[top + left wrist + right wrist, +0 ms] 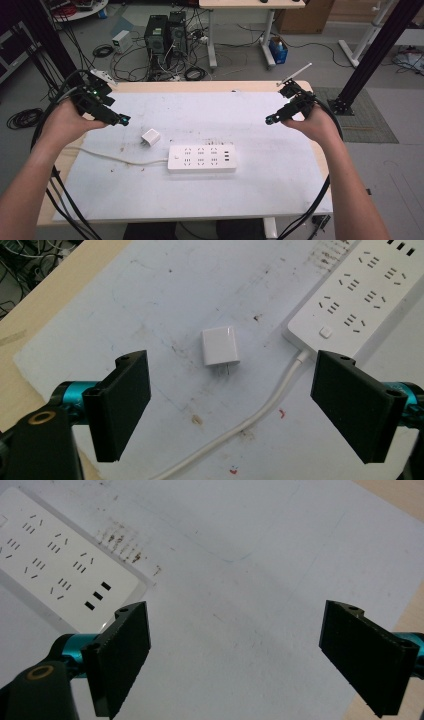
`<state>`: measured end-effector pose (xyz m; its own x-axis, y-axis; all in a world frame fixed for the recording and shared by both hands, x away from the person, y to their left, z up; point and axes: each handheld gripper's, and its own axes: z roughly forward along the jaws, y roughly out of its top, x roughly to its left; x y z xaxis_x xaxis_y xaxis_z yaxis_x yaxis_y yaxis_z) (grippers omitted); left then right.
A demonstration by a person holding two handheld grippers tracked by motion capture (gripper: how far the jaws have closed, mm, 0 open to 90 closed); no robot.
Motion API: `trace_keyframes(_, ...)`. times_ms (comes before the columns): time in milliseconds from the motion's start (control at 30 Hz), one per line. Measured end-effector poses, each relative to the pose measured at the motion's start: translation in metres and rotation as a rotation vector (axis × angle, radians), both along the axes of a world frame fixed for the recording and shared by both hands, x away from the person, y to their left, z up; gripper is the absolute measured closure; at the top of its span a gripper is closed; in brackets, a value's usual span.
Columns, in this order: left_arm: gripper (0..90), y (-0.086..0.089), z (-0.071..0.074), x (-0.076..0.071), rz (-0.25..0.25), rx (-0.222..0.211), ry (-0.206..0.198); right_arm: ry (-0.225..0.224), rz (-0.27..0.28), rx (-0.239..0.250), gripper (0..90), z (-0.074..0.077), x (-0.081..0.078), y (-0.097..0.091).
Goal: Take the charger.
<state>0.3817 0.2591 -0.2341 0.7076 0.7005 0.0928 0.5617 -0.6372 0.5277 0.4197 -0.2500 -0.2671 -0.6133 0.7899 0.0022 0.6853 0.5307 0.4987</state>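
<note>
1. White charger plug (150, 137): small, glossy, rounded cube, metal prongs showing; lying loose on tabletop (280, 185), just left of power strip (202, 158), apart from it.
2. Power strip: flat white plastic bar, rows of sockets plus three USB slots; white cable (110, 156) trailing left.
3. Left tool (118, 120): jaws wide apart, empty, raised near plug.
4. Right tool (272, 119): jaws wide apart, empty, held over right side.
5. Tabletop: white scuffed sheet, rust-coloured specks, wooden edge.

No legible text or labels anywhere.
</note>
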Motion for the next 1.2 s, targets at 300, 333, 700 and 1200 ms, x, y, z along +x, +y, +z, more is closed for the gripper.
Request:
trace_keyframes(300, 16.3, -0.003, -0.001, 0.0, -0.008, 0.006, -0.006, -0.004, 0.003, 0.005, 12.5, -0.001, -0.001, 0.003)
trace_keyframes(333, 16.3, -0.003, -0.001, -0.001, -0.009, 0.008, -0.007, -0.003, 0.003, 0.004, 12.5, -0.002, -0.001, 0.004)
trace_keyframes(700, 16.3, -0.003, -0.003, -0.002, -0.003, -0.008, -0.01, -0.009, -0.002, 0.017, 12.5, -0.003, -0.001, 0.003)
trace_keyframes(1200, 16.3, -0.002, -0.018, 0.012, -0.003, -0.026, 0.01, -0.023, -0.009, 0.027, 12.5, -0.004, 0.0, 0.003)
